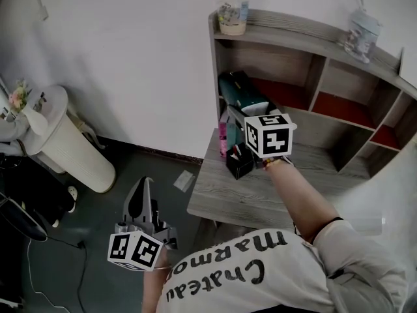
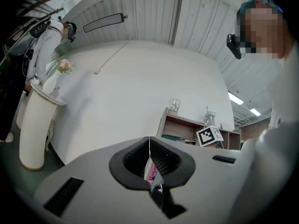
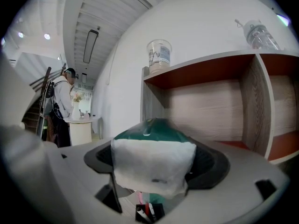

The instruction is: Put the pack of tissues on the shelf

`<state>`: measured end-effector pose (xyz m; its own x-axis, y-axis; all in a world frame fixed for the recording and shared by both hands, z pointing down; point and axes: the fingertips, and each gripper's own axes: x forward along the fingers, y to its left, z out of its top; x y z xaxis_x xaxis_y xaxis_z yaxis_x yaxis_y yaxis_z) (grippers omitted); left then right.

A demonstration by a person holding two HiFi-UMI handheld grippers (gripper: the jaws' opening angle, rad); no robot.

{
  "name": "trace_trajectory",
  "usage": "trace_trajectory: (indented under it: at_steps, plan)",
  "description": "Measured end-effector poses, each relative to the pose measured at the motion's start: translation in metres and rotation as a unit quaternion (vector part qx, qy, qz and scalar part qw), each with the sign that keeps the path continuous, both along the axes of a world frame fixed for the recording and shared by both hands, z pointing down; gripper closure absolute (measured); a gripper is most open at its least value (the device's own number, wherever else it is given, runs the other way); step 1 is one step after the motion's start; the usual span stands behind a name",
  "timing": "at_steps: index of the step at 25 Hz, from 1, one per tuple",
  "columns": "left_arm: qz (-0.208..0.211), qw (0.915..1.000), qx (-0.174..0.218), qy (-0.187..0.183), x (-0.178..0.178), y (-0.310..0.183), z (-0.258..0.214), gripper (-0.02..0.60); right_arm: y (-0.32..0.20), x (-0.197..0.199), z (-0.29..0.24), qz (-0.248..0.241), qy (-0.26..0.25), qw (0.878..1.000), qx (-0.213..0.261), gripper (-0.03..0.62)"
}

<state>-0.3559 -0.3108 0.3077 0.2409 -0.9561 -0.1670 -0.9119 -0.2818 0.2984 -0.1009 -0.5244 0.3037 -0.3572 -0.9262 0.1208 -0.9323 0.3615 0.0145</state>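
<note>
Green film-wrapped pack of tissues [image 1: 238, 89], white end showing, clamped in the right claw [image 3: 156, 171] at the left compartment of the shelf [image 1: 306, 34], above the bench [image 1: 247, 194]. Likely soft, light and crushable: grip its broad sides gently. Left claw [image 2: 149, 160] closed, empty, low at left.

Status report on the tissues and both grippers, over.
Left gripper shut, empty, hanging low. Right gripper shut on pack of tissues, at left bay of shelf. Not yet released. Black pen holder on desk just beneath.
</note>
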Motion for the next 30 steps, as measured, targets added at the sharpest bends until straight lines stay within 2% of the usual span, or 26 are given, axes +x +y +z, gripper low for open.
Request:
trace_trajectory:
  at_steps: [30]
  plan:
    - [-0.033, 0.9995, 0.002, -0.001, -0.012, 0.032, 0.0, 0.563, 0.005, -0.026, -0.002, -0.03, -0.024, 0.999, -0.012, 0.164]
